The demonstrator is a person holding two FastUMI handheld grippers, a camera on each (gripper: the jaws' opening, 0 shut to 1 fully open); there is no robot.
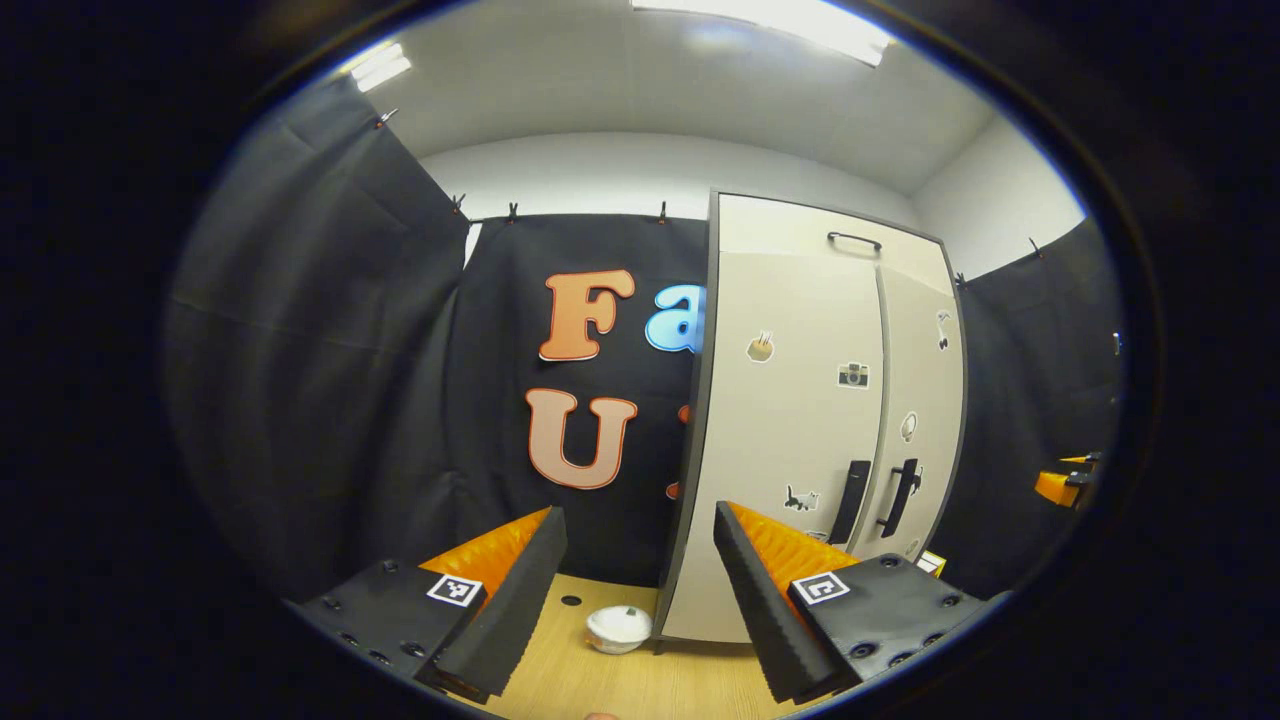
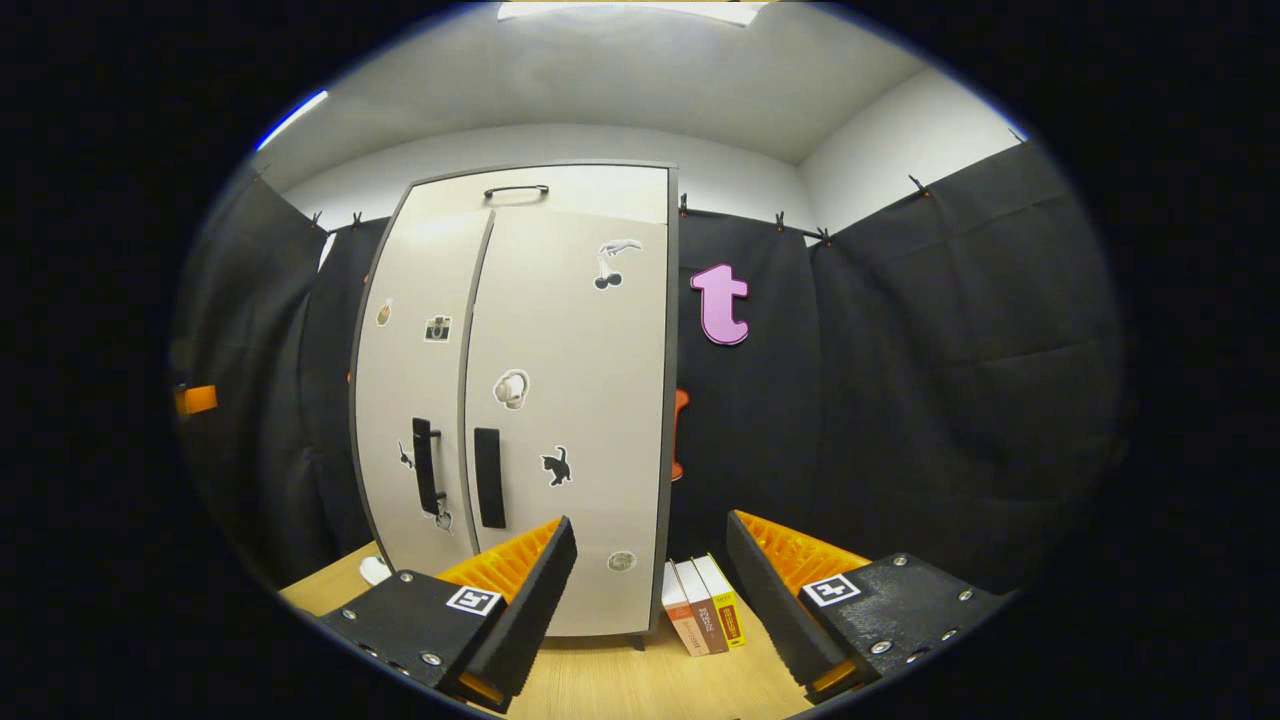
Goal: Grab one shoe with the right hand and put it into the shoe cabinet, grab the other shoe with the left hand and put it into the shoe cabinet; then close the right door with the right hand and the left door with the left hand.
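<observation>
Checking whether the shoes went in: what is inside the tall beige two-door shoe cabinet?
Nothing inside can be seen: both doors of the tall beige shoe cabinet are shut, hiding the interior. Small stickers and two black vertical handles sit on its front. No shoes lie outside it.

- The shoe cabinet (image 2: 560,400) has smooth, matt, pale doors that look like painted board, with a darker edge trim.
- Its door handles (image 2: 488,477) look like dark matt plastic or metal; which one cannot be told.
- The stickers (image 2: 556,466) on the doors look like thin, flat printed paper or vinyl.
- The table (image 2: 620,680) is light wood or wood-look board, smooth, with a soft sheen.
- The bowl (image 1: 618,628) is white and glossy, like glazed china or plastic.
- The books (image 2: 705,603) have smooth paper covers.
- The curtain (image 2: 950,380) is matt black cloth, creased.
</observation>
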